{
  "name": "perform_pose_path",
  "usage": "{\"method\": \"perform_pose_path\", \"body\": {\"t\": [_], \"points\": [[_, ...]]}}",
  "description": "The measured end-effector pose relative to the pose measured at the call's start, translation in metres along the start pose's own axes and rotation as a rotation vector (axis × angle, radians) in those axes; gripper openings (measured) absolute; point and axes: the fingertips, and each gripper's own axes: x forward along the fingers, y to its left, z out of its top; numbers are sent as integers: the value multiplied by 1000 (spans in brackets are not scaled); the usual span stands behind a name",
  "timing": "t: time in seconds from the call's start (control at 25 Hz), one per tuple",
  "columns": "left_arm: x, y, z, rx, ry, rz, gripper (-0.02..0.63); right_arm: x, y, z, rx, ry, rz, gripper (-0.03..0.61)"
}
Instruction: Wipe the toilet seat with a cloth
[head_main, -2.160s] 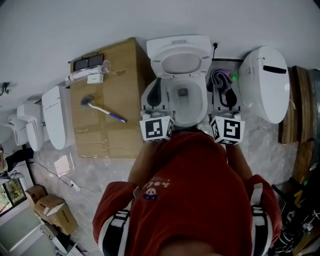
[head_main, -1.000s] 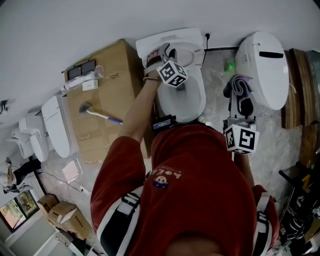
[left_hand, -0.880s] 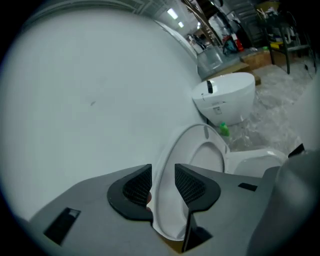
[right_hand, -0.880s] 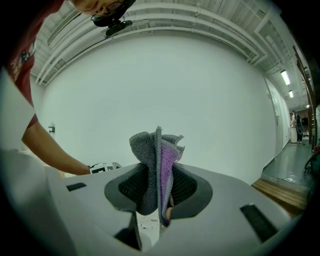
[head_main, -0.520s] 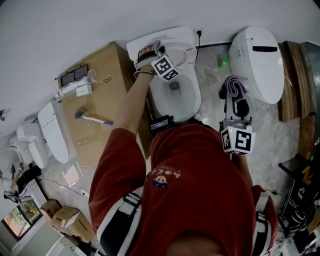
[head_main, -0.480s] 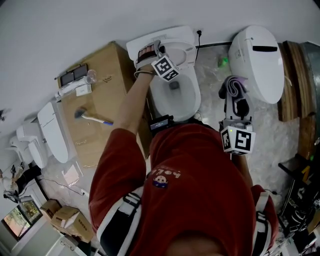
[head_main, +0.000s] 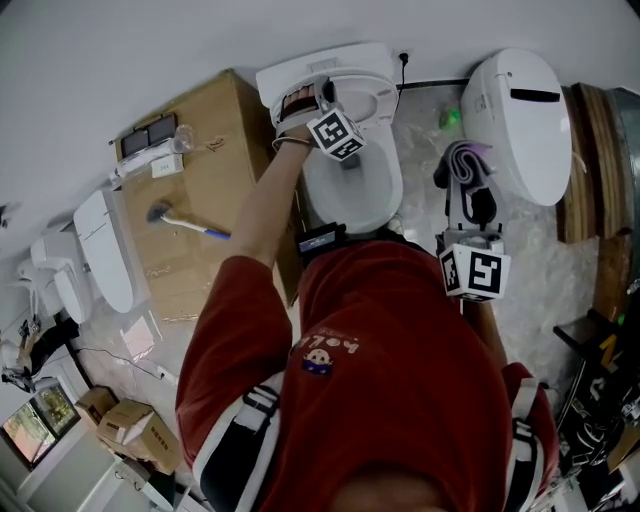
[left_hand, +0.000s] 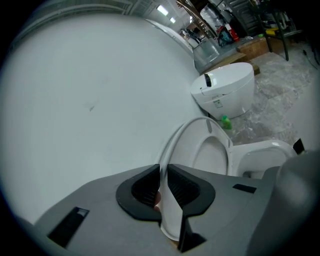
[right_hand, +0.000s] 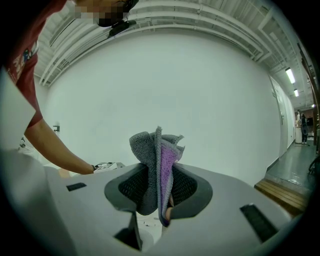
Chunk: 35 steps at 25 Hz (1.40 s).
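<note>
The white toilet (head_main: 388, 205) stands against the wall with its seat (head_main: 368, 92) raised. My left gripper (head_main: 322, 100) reaches over the bowl to that raised seat. In the left gripper view the jaws have just been closing, and the left gripper (left_hand: 163, 192) is shut on the seat's (left_hand: 209, 152) thin white edge. My right gripper (head_main: 466, 198) hangs to the right of the bowl, away from the toilet. It is shut on a folded grey and purple cloth (head_main: 464, 163). That cloth (right_hand: 157, 150) sticks up out of the right gripper (right_hand: 161, 192).
A second white toilet (head_main: 520, 120) stands to the right, with a green bottle (head_main: 447, 118) on the floor between the two. A cardboard box (head_main: 205, 190) at the left carries a toilet brush (head_main: 185, 222). Wooden boards (head_main: 585, 190) lean at the far right.
Since the earliest frame my left gripper has gone from the bowl's front to the raised seat at the back. The right gripper has drawn off to the right with the cloth. Lately both barely move.
</note>
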Motion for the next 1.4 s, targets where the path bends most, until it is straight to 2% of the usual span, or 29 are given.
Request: {"method": "perform_pose_path", "body": {"t": [0.44, 0.92, 1.04, 1.2, 1.4], "points": [[-60, -40, 7, -22, -34, -31, 57, 5, 19, -6, -8, 1, 99, 109], [-131, -126, 5, -59, -29, -122, 63, 17, 27, -37, 21, 56, 191, 109], [-148, -154, 2, -61, -18, -171, 64, 21, 24, -50, 56, 84, 204, 109], [-163, -192, -4, -56, -15, -246, 67, 34, 21, -67, 39, 98, 212, 109], [-190, -253, -14, -69, 11, -380, 71, 32, 27, -88, 51, 139, 234, 109]]}}
